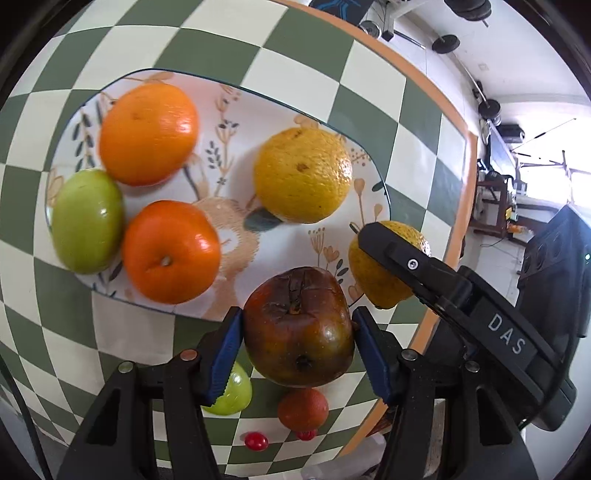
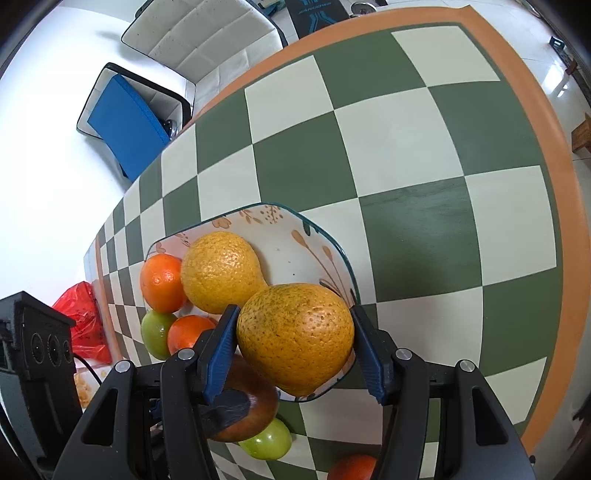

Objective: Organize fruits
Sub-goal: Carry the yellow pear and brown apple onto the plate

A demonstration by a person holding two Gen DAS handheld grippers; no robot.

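Observation:
My left gripper (image 1: 297,350) is shut on a dark brown bruised apple (image 1: 299,326), held over the near rim of the floral plate (image 1: 280,110). On the plate lie two oranges (image 1: 147,133) (image 1: 170,253), a green apple (image 1: 86,221) and a yellow citrus (image 1: 303,175). My right gripper (image 2: 293,349) is shut on a second yellow citrus (image 2: 295,338) above the plate's (image 2: 295,251) near edge. The right gripper (image 1: 373,240) also shows in the left wrist view, and the brown apple (image 2: 251,410) sits low in the right wrist view.
On the checked tablecloth (image 1: 369,74) near me lie a small green fruit (image 1: 232,395), a reddish-brown fruit (image 1: 303,408) and two red cherry tomatoes (image 1: 256,441). A red bag (image 2: 83,317) and a black speaker (image 2: 33,350) stand left. A white chair (image 2: 199,33) is beyond the table.

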